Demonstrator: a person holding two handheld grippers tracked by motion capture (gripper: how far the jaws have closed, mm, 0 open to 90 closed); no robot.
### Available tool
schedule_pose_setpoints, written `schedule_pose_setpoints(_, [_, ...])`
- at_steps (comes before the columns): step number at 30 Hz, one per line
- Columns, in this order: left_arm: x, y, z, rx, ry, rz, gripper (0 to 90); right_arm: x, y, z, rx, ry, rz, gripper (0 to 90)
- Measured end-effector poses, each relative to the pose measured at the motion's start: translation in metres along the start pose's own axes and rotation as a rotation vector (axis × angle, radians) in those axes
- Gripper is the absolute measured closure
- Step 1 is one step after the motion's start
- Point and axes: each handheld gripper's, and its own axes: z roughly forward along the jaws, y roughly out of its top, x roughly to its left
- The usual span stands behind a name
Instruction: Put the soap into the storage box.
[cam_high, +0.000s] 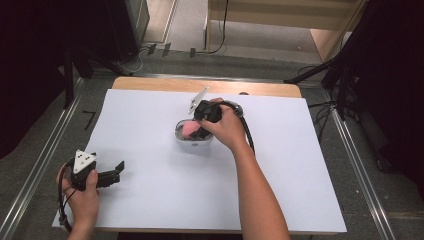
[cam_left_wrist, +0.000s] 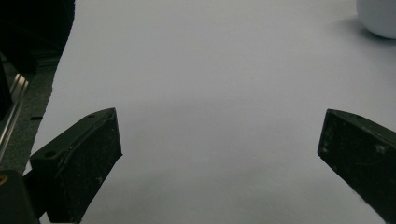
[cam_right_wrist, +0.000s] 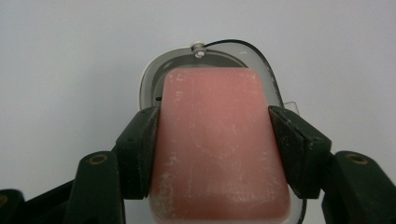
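Your right gripper (cam_high: 200, 131) is out over the middle of the white-covered tabletop (cam_high: 165, 200), with your right hand (cam_high: 226, 127) wrapped around its body. Its fingers (cam_right_wrist: 137, 149) are clamped on a pink rectangular bar of soap (cam_right_wrist: 219, 149), one black pad pressed flat against each long side. In the right gripper view the bar stands directly over a small clear oval soap dish (cam_right_wrist: 154, 74); the dish's grey rim and a small white stud at its far edge show past the top of the bar. From that view you cannot tell whether the bar is resting in the dish or held just above it. In the high view the dish (cam_high: 181, 136) sits near the centre of the tabletop, with the pink of the soap (cam_high: 190, 130) visible inside its outline under your gripper.

Your left gripper (cam_high: 111, 172) rests at the near left corner of the tabletop, held in your left hand (cam_high: 82, 197), well apart from the dish. Its fingers (cam_left_wrist: 77, 163) are spread wide with nothing but bare white surface between them. In the left gripper view a pale rounded object (cam_left_wrist: 380, 16), too cropped to identify, sits at the top right corner.
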Motion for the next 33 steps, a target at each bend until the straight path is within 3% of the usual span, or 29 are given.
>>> schedule_pose_setpoints(11, [0.000,0.000,0.000,-0.001,-0.002,-0.001,0.1,-0.002,-0.003,0.003,-0.017,-0.011,0.015,38.4])
schedule_pose_setpoints(13, [0.000,0.000,0.000,-0.001,-0.002,-0.001,0.1,-0.003,-0.004,0.002,-0.048,0.001,0.027,28.5])
schedule_pose_setpoints(15, [0.000,0.000,0.000,-0.001,-0.001,-0.001,0.1,-0.001,-0.005,0.000,-0.078,0.024,0.051,26.9])
schedule_pose_setpoints(17, [0.000,0.000,0.000,-0.001,-0.001,0.000,0.1,0.000,-0.008,-0.002,-0.090,0.011,0.051,24.7])
schedule_pose_setpoints(24, [0.000,0.000,0.000,0.000,0.001,0.000,0.1,0.008,-0.030,-0.019,-0.147,-0.052,0.121,19.8])
schedule_pose_setpoints(33, [-0.001,0.000,0.000,0.002,0.005,0.009,0.1,0.017,-0.059,-0.039,-0.212,-0.087,0.156,15.5])
